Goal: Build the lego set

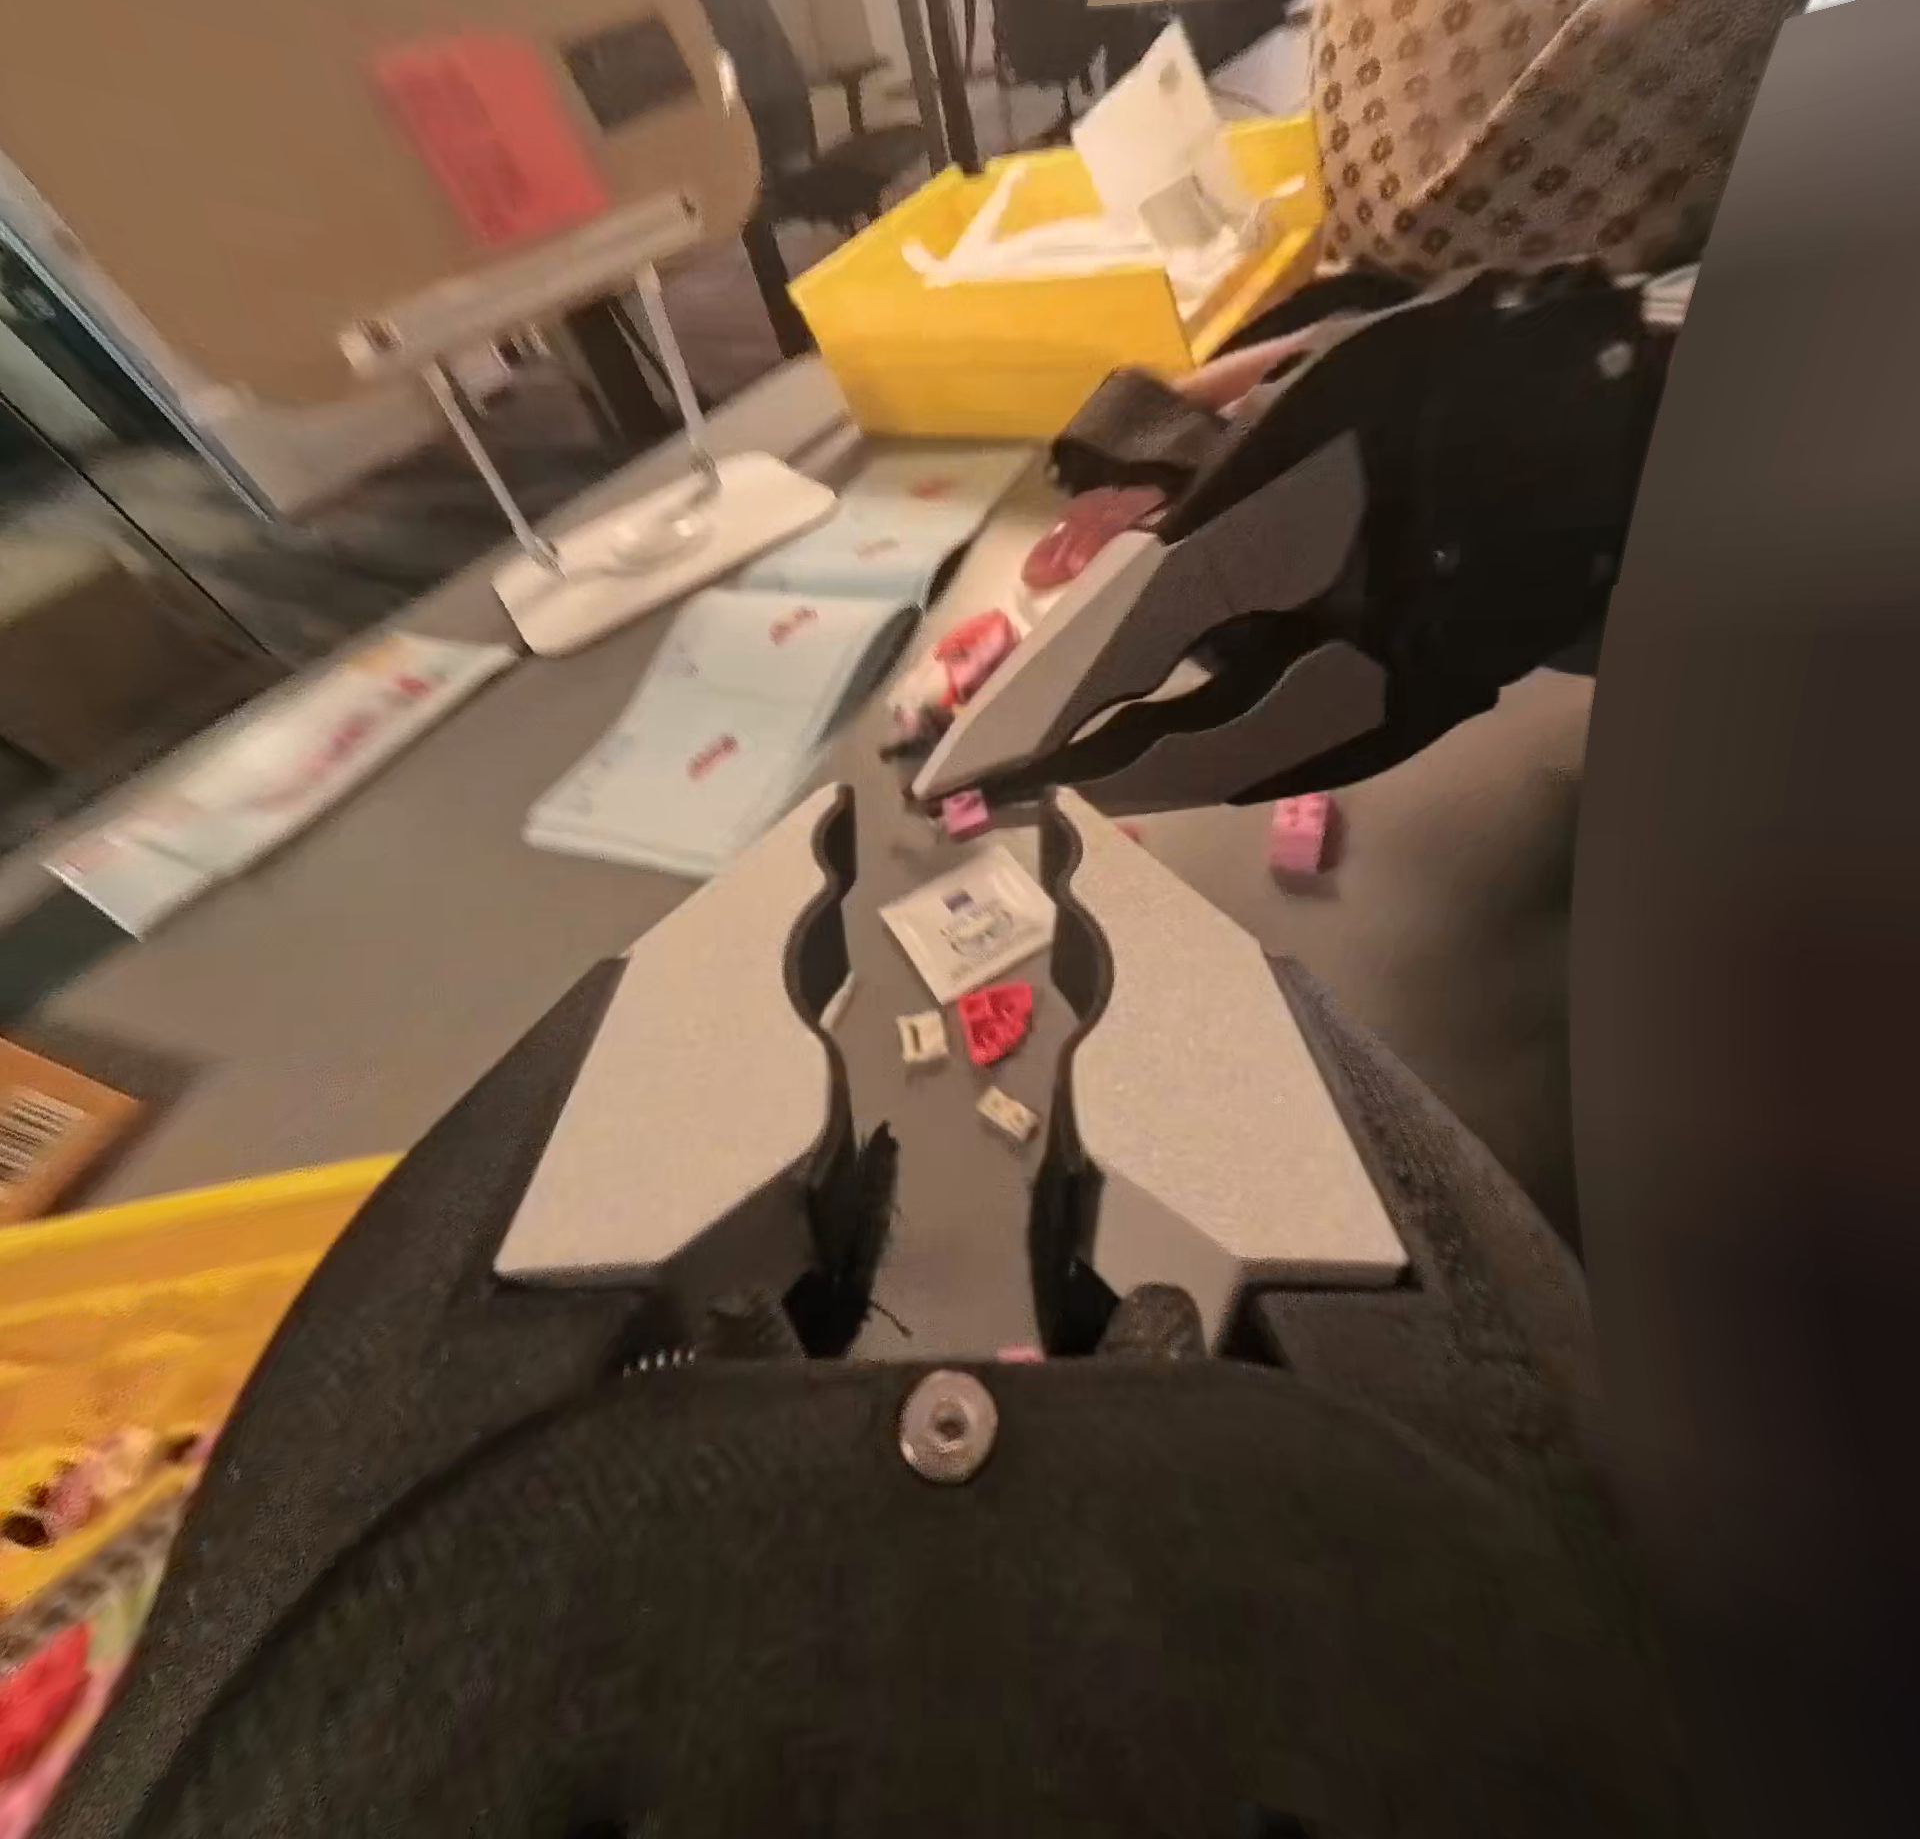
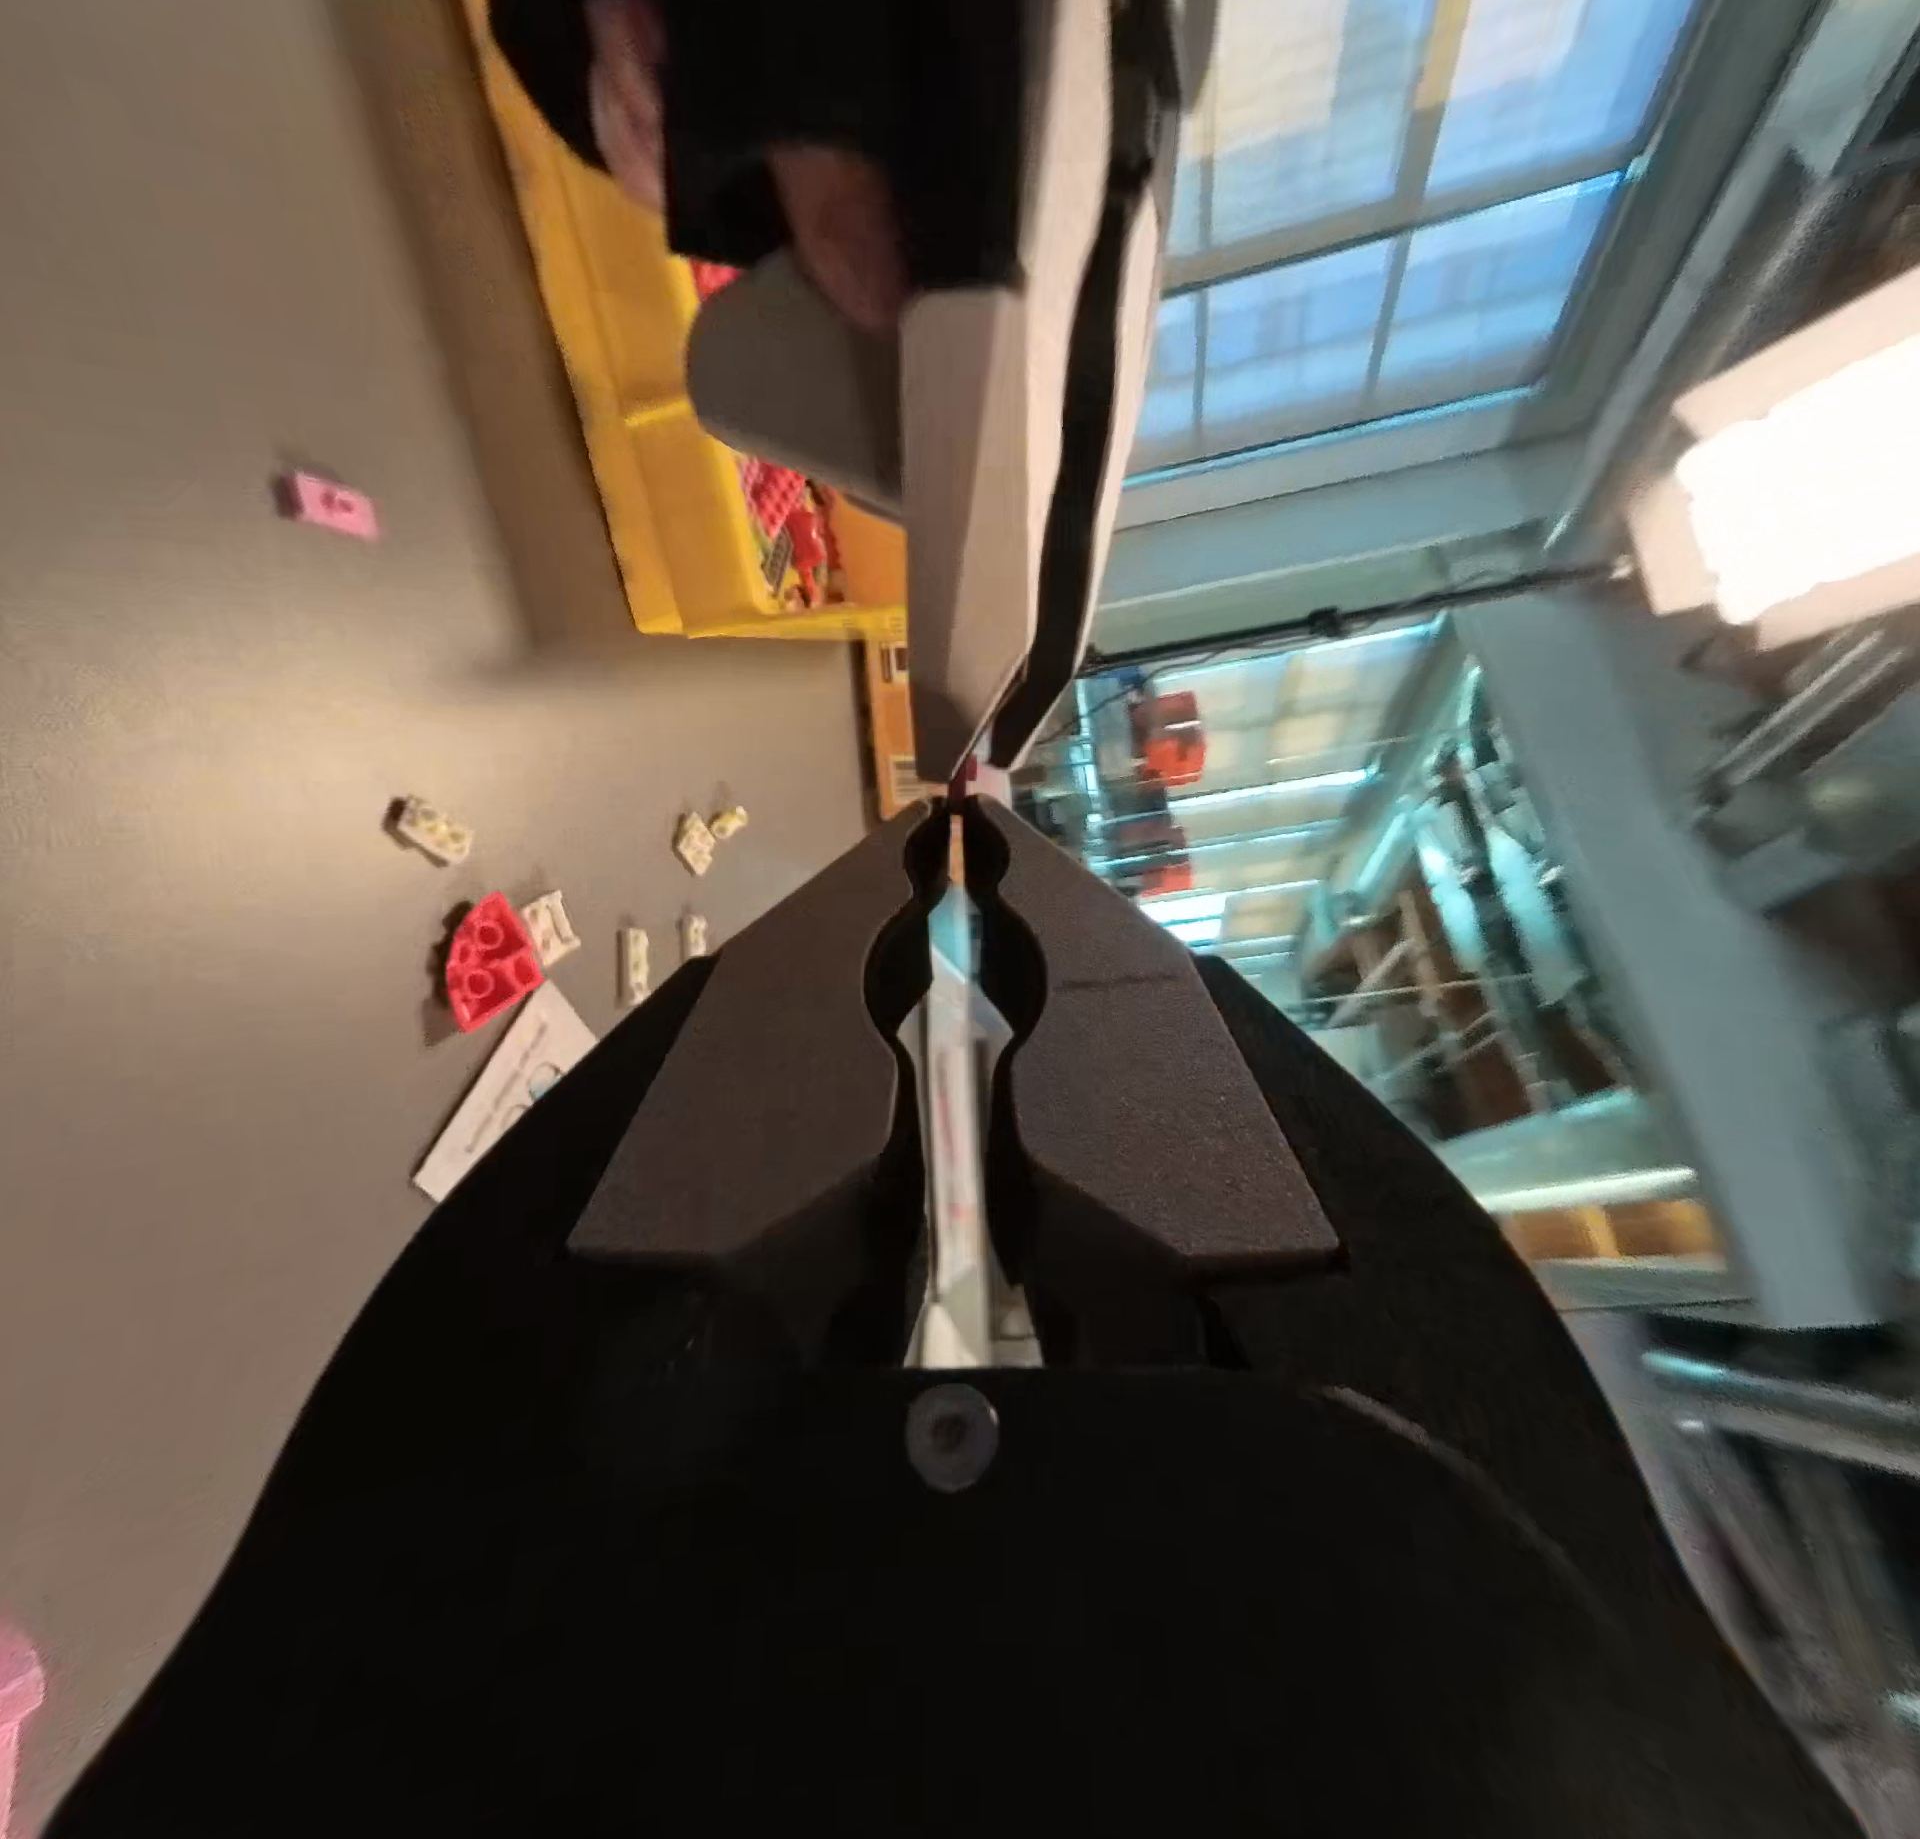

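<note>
At frame centre, a small pink brick is pinched by the right gripper while the left gripper is held wide open just beside it.

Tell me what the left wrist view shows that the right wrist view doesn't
Only the left wrist view: pale blue booklets, a white-based stand, a patterned brown fabric, and the open left gripper.
Only the right wrist view: large windows and blurred shelving.
Both: the right gripper pinching a small pink brick, a red rounded brick, a grey tabletop.
</note>
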Demonstrator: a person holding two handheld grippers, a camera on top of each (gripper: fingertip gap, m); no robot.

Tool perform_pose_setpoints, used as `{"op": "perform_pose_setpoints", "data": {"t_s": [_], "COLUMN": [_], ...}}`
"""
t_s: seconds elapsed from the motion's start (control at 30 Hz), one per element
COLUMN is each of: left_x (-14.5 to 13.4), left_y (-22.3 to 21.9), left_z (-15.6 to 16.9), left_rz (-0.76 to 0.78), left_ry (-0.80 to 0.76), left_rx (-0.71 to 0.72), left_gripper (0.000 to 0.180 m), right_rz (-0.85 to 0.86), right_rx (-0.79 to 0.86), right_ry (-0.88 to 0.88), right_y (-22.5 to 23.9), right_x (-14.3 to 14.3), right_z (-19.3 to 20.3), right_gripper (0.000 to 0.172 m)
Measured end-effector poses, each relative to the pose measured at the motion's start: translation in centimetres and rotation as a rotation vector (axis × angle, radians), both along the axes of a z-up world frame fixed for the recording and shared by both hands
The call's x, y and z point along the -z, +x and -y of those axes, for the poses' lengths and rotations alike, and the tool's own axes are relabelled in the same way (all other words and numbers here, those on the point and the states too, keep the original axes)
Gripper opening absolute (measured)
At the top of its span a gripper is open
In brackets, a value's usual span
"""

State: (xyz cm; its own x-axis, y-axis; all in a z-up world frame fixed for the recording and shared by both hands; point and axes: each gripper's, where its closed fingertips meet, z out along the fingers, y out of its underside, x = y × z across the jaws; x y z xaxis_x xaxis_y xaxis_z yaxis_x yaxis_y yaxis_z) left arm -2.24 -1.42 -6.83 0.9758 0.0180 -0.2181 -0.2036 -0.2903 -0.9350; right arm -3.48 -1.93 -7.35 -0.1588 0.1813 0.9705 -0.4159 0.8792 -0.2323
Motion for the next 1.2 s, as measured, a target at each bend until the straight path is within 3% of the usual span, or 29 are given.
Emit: {"op": "perform_pose_setpoints", "data": {"t_s": [0.13, 0.3, 0.43, 0.63, 0.73, 0.8, 0.9, 1.03, 1.13, 1.2], "left_x": [2.1, 4.0, 7.1, 12.3, 12.8, 12.8, 11.8, 5.6, 0.7, -0.7], "left_y": [0.5, 0.4, 3.0, 4.9, 4.8, 4.6, 4.5, 2.3, -4.7, -10.0], "left_z": [0.5, 1.1, 1.7, 3.1, 3.2, 3.3, 3.7, 3.9, 6.4, 8.7], "left_rz": [0.147, 0.148, 0.265, 0.222, 0.231, 0.224, 0.264, 0.366, 0.306, 0.279], "left_ry": [-0.070, -0.151, -0.299, -0.578, -0.598, -0.596, -0.570, -0.302, -0.173, -0.217], "left_rx": [0.032, -0.017, 0.063, 0.109, 0.107, 0.103, 0.102, 0.035, -0.221, -0.400], "left_gripper": [0.011, 0.007, 0.007, 0.007, 0.008, 0.028, 0.042, 0.045, 0.043, 0.042], "right_rz": [-0.073, -0.006, 0.163, 0.198, 0.191, 0.174, 0.116, 0.010, -0.026, -0.022], "right_rx": [0.022, -0.036, 0.010, 0.008, 0.020, 0.038, 0.079, 0.148, 0.194, 0.211], "right_ry": [0.133, 0.155, -0.161, -0.731, -0.834, -0.867, -0.902, -0.960, -1.030, -1.089], "right_y": [0.2, 0.3, -0.7, -1.6, -1.8, -1.9, -1.9, -1.6, -1.5, -1.6], "right_x": [1.1, 2.8, 1.1, -1.5, -1.7, -1.8, -2.3, -3.5, -3.7, -3.6], "right_z": [0.5, 0.9, -3.6, -10.7, -12.1, -12.8, -14.2, -16.9, -19.0, -20.2], "right_gripper": [0.001, 0.002, 0.042, 0.036, 0.036, 0.036, 0.036, 0.035, 0.032, 0.031]}}
